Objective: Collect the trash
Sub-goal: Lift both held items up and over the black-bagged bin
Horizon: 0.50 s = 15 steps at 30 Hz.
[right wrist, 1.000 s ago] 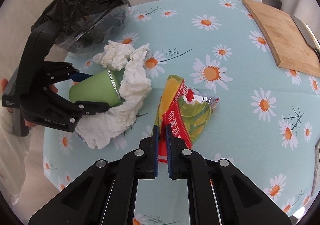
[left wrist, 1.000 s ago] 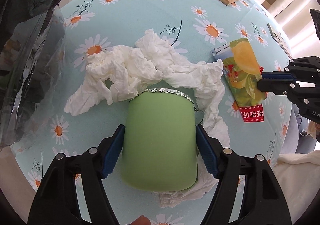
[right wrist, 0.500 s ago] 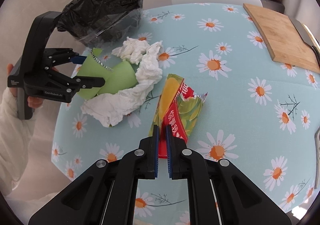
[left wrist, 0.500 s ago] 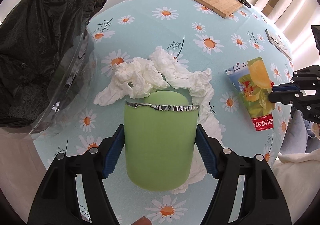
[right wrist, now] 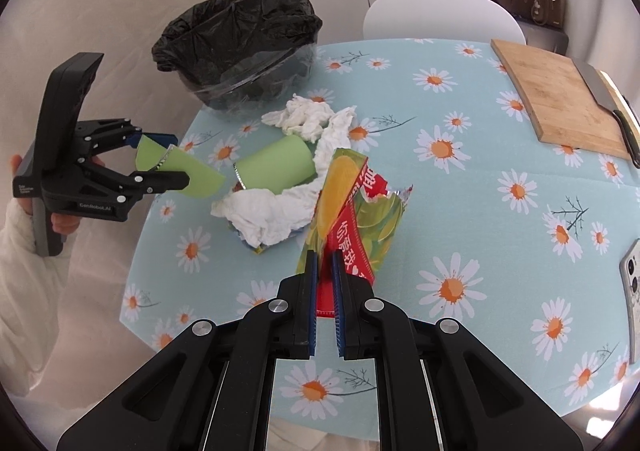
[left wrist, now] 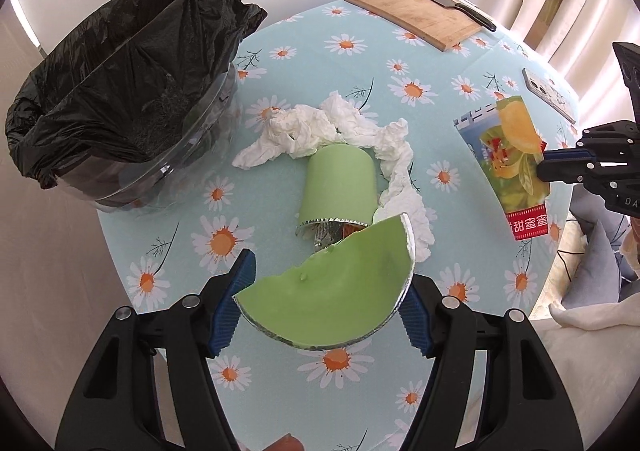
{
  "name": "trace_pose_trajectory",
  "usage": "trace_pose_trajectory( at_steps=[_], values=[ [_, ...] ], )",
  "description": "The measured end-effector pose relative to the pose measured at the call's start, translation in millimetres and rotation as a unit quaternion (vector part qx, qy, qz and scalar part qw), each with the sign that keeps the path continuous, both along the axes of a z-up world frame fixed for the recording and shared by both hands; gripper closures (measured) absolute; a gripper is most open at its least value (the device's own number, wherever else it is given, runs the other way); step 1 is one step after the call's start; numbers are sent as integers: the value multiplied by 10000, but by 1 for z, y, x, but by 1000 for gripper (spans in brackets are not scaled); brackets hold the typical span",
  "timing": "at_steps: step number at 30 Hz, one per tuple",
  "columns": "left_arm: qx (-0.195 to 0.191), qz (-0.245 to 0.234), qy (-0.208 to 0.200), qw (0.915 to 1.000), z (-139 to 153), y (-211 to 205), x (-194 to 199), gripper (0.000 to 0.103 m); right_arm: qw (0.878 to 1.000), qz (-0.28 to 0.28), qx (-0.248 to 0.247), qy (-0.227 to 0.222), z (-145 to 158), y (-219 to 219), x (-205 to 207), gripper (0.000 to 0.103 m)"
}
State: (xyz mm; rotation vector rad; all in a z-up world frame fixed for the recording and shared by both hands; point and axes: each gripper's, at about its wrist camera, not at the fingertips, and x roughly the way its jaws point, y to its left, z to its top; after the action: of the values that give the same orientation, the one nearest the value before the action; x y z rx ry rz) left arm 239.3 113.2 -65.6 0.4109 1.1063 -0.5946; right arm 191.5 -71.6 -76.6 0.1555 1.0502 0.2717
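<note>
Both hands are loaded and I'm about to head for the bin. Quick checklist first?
1. Left gripper jaws grip the green lid piece: ok, though it is held only by its edges and bowed.
2. Right gripper jaws shut on the snack wrapper: ok.
3. Bin bag mouth open: ok.
4. Green cup collected: not ok, it lies on its side on the table.
5. Tissue collected: not ok.
6. Wrapper empty: cannot tell.
</note>
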Motion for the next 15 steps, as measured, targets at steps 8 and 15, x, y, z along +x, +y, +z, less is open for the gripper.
trace_pose_trajectory(
  at_steps=[8,15],
  values=[
    [19,235,-68,9997,5,25,-29,36,9996,196,-89,-173,12,15,-14,96],
    [-4,526,-182,9985,23,47,-40,36,9984,461,-113,-311,30,29,-9,96]
  ],
)
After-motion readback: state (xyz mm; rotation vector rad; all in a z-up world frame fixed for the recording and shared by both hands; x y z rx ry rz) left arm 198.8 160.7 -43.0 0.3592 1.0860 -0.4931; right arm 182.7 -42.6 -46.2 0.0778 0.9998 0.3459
